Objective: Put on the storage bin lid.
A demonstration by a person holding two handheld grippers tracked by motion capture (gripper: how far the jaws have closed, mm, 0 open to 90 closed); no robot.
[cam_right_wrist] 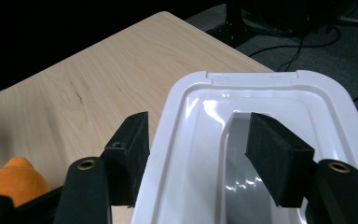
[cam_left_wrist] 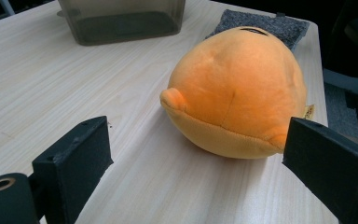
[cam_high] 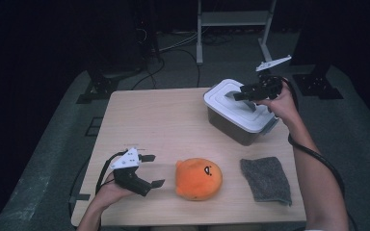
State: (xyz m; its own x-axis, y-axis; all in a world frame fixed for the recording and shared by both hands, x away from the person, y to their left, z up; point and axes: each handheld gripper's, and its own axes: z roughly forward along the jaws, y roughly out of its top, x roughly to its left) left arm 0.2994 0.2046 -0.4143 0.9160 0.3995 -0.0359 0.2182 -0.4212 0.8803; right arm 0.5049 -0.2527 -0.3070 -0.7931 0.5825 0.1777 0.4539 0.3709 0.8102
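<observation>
An orange plush toy lies near the table's front edge, and it also shows in the left gripper view. My left gripper rests just left of it, open, with its jaws pointing at the toy and apart from it. A dark box with a white lid stands at the back right. My right gripper hovers over the lid, open. One jaw is beside the lid's outer rim and the other over its grey centre recess; neither pad visibly presses.
A grey cloth lies flat at the front right, beside the toy. The bare wooden table spreads left of the box. Beyond the far edge are cables, a metal stand and black tripod feet on the floor.
</observation>
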